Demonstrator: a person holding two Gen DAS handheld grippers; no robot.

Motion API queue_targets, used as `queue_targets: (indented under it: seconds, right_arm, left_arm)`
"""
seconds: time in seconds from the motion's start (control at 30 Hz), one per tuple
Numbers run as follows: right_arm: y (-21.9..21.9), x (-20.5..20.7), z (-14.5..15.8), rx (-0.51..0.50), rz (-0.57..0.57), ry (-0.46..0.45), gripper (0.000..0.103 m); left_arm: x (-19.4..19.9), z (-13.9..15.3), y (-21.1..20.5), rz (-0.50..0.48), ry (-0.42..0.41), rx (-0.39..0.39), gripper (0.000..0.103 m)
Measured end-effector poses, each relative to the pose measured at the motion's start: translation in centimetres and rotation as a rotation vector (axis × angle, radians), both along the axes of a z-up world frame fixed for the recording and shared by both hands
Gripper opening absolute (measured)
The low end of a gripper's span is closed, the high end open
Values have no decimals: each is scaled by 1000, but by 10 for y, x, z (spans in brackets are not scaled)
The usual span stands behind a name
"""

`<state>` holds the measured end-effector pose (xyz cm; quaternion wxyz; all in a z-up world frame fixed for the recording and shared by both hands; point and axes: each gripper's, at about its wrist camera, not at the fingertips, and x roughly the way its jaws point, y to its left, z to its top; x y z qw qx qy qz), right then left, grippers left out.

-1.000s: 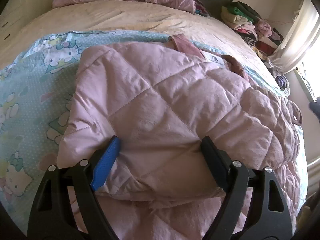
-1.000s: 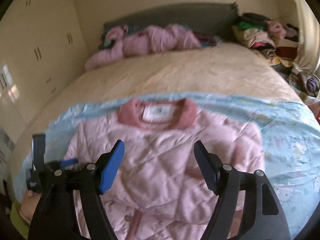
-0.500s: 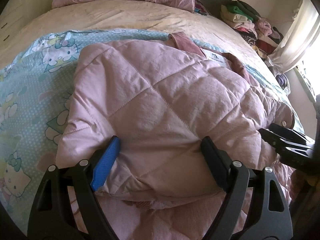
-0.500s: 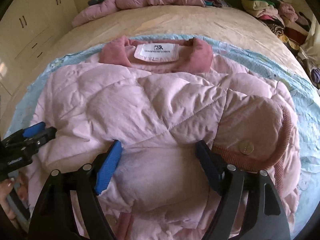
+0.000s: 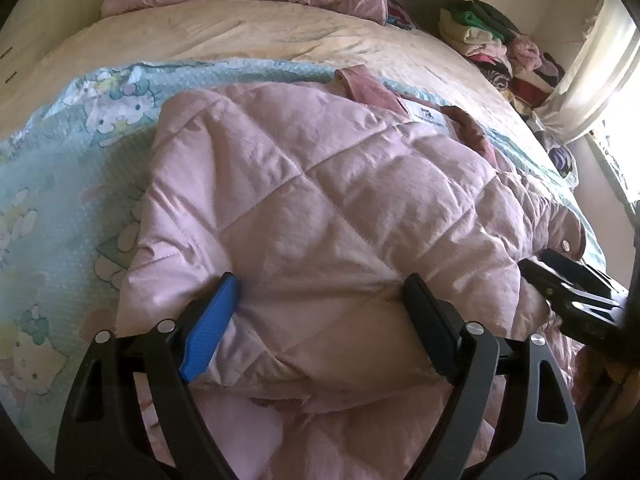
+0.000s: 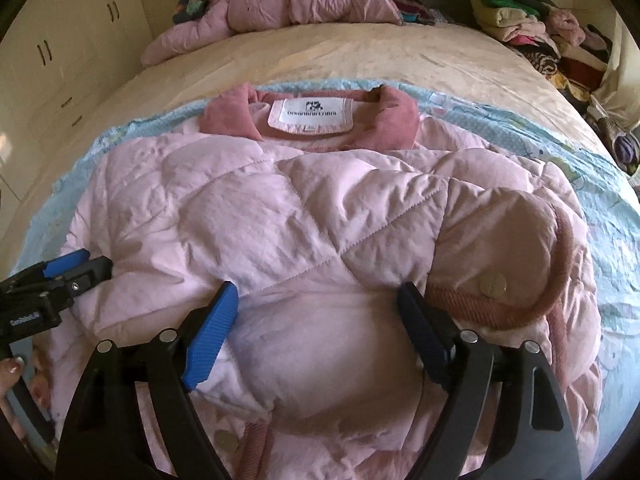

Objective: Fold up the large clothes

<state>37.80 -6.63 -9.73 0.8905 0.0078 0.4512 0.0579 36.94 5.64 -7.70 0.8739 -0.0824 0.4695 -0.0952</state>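
A pink quilted jacket (image 6: pixel 304 216) lies on a light blue cartoon blanket (image 6: pixel 600 184) on the bed, collar and white label (image 6: pixel 312 115) at the far end. Its sleeves are folded over the body; a corduroy-edged cuff with a metal snap (image 6: pixel 494 283) lies at the right. The jacket also fills the left wrist view (image 5: pixel 320 208). My left gripper (image 5: pixel 320 300) is open, its fingers pressed against a puffed fold at the jacket's left side. My right gripper (image 6: pixel 318 308) is open around the lower middle fold. Each gripper shows in the other's view: the left (image 6: pixel 76 270), the right (image 5: pixel 560 280).
A second pink quilted garment (image 6: pixel 280 4) is heaped at the head of the bed. A stack of folded clothes (image 6: pixel 532 28) sits at the far right. Cream wardrobes (image 6: pixel 60 52) stand at the left. A curtain and bright window (image 5: pixel 592 64) are at the right.
My right gripper came down from above the bed onto the jacket's lower middle and now rests there, open. My left gripper has stayed on the left fold.
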Motion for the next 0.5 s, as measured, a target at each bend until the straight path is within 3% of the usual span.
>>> queue_targets:
  seconds: [0.17, 0.5]
  right_arm:
    - [-7, -14, 16, 63, -15, -35, 98]
    - [-27, -45, 42, 159, -64, -119, 99]
  left_arm:
    - [-3, 5, -3, -10, 5, 7, 93]
    - [-11, 29, 0, 12, -4, 38, 94]
